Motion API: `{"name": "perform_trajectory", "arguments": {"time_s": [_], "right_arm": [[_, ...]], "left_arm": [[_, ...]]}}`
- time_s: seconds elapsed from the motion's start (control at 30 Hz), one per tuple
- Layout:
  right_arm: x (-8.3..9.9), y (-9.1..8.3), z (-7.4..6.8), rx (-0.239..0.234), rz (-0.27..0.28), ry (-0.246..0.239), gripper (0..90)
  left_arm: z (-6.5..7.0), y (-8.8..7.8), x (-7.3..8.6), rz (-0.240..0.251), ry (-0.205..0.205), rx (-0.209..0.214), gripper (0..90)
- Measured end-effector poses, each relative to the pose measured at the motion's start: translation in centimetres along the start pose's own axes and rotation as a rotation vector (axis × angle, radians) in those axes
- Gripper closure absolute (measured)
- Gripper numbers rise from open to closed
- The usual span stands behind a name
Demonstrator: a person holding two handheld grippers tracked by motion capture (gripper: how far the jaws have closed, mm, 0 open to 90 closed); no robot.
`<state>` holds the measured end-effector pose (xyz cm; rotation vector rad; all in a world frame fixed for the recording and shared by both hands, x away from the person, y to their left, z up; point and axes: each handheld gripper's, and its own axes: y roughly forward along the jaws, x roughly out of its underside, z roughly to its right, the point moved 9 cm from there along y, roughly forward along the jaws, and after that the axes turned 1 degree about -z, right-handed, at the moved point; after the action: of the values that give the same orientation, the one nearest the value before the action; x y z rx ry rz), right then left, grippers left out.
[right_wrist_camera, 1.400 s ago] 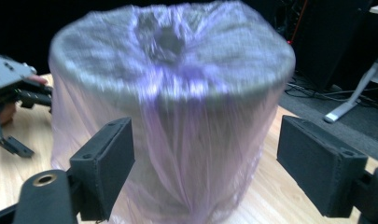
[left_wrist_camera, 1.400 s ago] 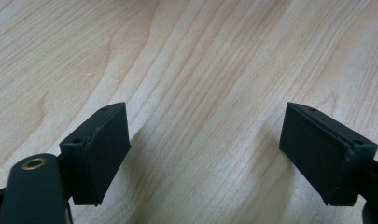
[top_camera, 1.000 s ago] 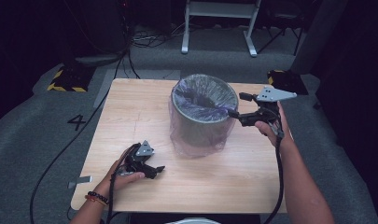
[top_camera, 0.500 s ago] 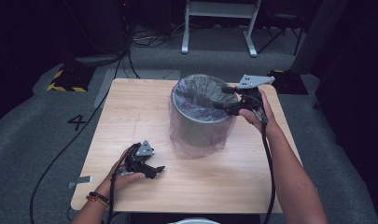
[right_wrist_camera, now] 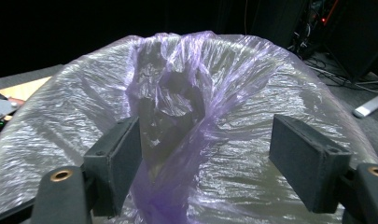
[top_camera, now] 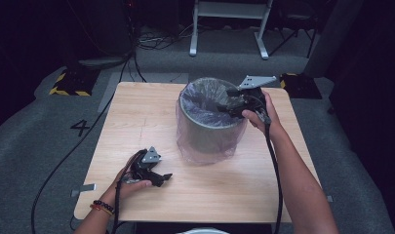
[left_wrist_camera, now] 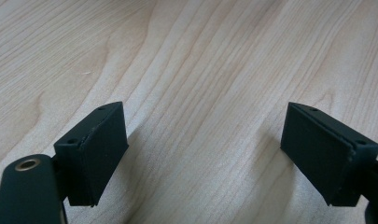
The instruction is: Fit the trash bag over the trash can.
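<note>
The bin [top_camera: 207,124] stands right of the table's [top_camera: 136,122] centre, lined with a purple bag [top_camera: 205,100] folded over its rim. The right gripper [top_camera: 232,103] sits at the rim's 3 o'clock, pointing towards 9 o'clock over the mouth; its jaws have just been opening and stand wide, a bunched ridge of bag [right_wrist_camera: 172,121] rising between them, seemingly against the left pad. The left gripper [top_camera: 162,178], wide and empty, rests at the bin's 7 o'clock, clearly farther away.
</note>
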<state>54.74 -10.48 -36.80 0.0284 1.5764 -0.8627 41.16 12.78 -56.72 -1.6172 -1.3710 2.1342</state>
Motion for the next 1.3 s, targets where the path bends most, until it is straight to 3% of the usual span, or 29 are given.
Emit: {"name": "perform_trajectory", "arguments": {"time_s": [0.6,0.8,0.97,1.3], "right_arm": [[0.6,1.8,0.0,0.014,-0.101,-0.032,25.0],[1.1,2.1,-0.4,-0.002,-0.159,-0.064,25.0],[1.3,2.3,-0.4,0.011,-0.212,-0.091,24.8],[1.8,2.7,0.5,0.051,-0.318,-0.083,23.5]], "left_arm": [[0.0,0.0,0.0,0.0,0.0,-0.001,14.2],[0.0,0.0,0.0,0.0,0.0,-0.001,14.3],[0.0,0.0,0.0,0.0,0.0,0.0,14.2],[0.0,0.0,0.0,0.0,0.0,-0.001,14.2]]}}
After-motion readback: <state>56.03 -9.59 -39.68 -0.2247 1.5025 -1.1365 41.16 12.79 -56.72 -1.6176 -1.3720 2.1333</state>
